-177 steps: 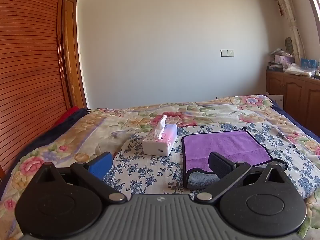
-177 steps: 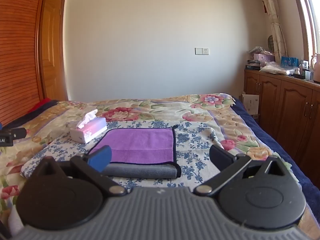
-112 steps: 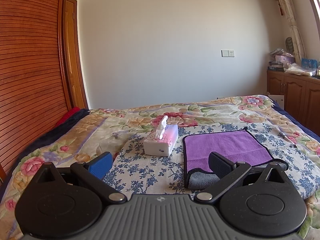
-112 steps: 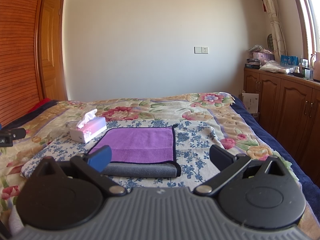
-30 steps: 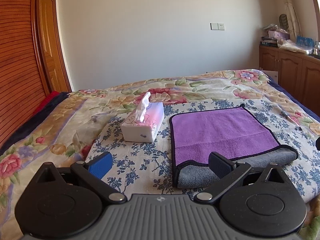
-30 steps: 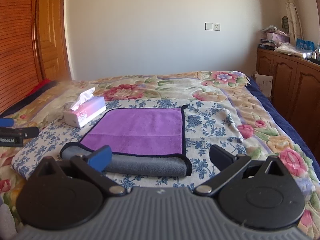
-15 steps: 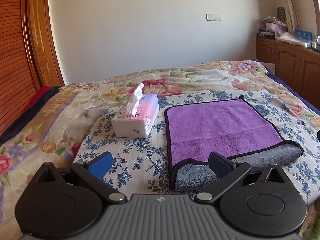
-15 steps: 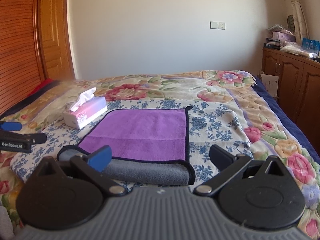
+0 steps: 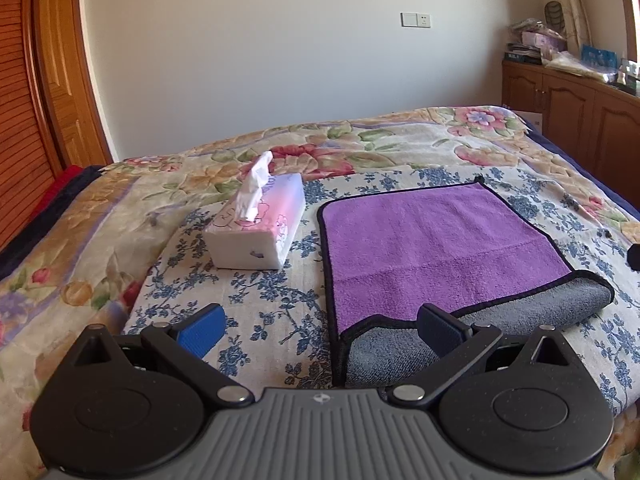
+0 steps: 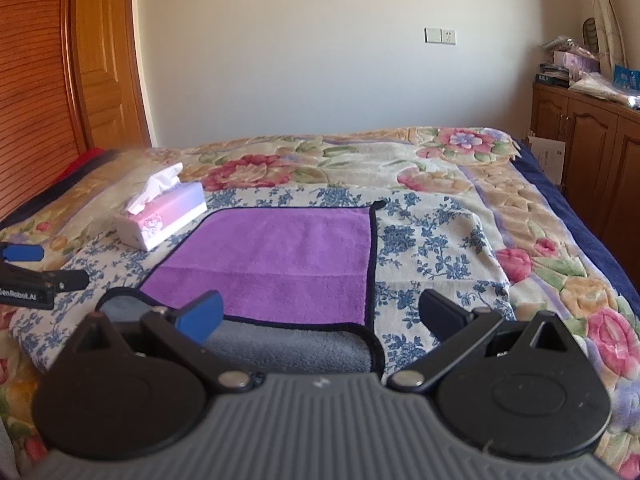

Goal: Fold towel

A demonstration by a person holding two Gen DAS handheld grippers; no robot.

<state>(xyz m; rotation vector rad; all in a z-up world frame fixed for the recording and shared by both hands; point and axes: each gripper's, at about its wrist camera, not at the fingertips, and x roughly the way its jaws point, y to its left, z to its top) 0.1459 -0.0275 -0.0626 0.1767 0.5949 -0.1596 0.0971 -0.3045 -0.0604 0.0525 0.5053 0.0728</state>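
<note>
A purple towel (image 9: pixel 432 236) with black trim lies flat on the bed; its near edge is turned up and shows the grey underside (image 9: pixel 520 312). It also shows in the right wrist view (image 10: pixel 280 252). My left gripper (image 9: pixel 320 330) is open and empty, just short of the towel's near left corner. My right gripper (image 10: pixel 320 312) is open and empty, over the towel's near right corner. The left gripper also shows at the left edge of the right wrist view (image 10: pixel 36 276).
A pink and white tissue box (image 9: pixel 256 228) stands just left of the towel. The bed (image 9: pixel 100 240) has a floral quilt. Wooden cabinets (image 10: pixel 588 148) with clutter on top line the right wall. A wooden door (image 10: pixel 104 60) is at the left.
Both grippers have moved forward and down toward the towel's near edge. Both stay open and empty. The towel has not moved.
</note>
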